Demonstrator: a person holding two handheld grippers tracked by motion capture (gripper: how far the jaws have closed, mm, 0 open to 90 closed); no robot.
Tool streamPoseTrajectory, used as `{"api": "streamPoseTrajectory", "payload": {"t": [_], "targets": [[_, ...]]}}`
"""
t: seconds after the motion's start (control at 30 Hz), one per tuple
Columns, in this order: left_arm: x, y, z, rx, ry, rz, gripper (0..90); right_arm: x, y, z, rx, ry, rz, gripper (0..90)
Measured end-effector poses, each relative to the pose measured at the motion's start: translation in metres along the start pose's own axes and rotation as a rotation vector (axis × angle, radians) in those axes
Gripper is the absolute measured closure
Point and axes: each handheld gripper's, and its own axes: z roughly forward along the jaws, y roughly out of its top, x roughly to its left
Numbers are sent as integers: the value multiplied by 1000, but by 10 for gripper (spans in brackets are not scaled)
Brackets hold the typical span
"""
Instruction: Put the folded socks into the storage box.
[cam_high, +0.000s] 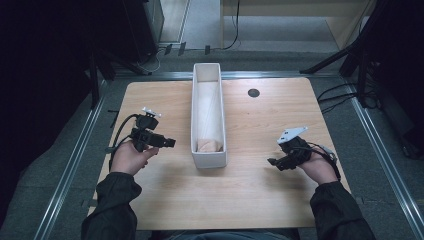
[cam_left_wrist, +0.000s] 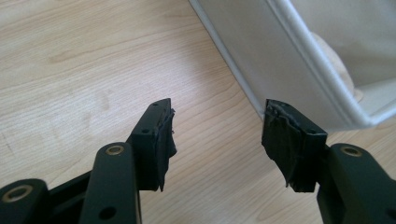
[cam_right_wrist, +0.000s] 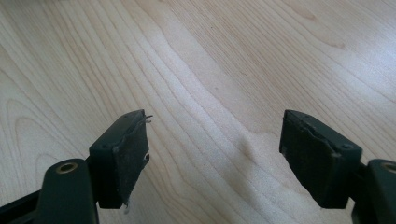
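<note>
**Both grippers empty, beige lump sits in the white bin**

Quick rundown. Long narrow white bin (cam_high: 208, 112) sits mid-table, running front to back on the wooden table (cam_high: 270, 190). Inside it, at the near end, there's a beige lump (cam_high: 210, 145), soft looking, can't tell exactly what it is. It's resting on the bin floor against the near wall.

Left gripper (cam_high: 170, 143) is just left of the bin's near end, pointing toward it, not touching afaict. In the left gripper view the jaws stand wide apart w/ nothing between them, only bare wood under, and the bin's outer wall (cam_left_wrist: 261, 51) and corner are right ahead, on the right jaw's side. The beige thing (cam_left_wrist: 337, 65) peeks over the rim there.

Right gripper (cam_high: 272, 161) is on the other side, well apart from the bin, pointing left toward it. Its jaws are spread wide too, nothing gripped, plain wood grain (cam_right_wrist: 210, 70) below.

Small dark round hole (cam_high: 253, 92) in the tabletop at the far end, right of the bin.
</note>
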Motion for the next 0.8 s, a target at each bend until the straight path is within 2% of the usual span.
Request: {"api": "streamPoseTrajectory", "payload": {"t": [0.27, 0.37, 0.67, 0.8], "targets": [[19, -19, 6, -1, -12, -25, 412, 0, -1, 0, 7, -2, -7, 240], [24, -26, 6, -15, 16, -13, 404, 0, -1, 0, 8, -2, -6, 240], [39, -42, 10, -26, 9, -18, 378, 0, 0, 0, 6, 2, -7, 239], [48, -48, 13, -19, 5, -44, 359, 0, 0, 0, 8, 1, -8, 239]]}}
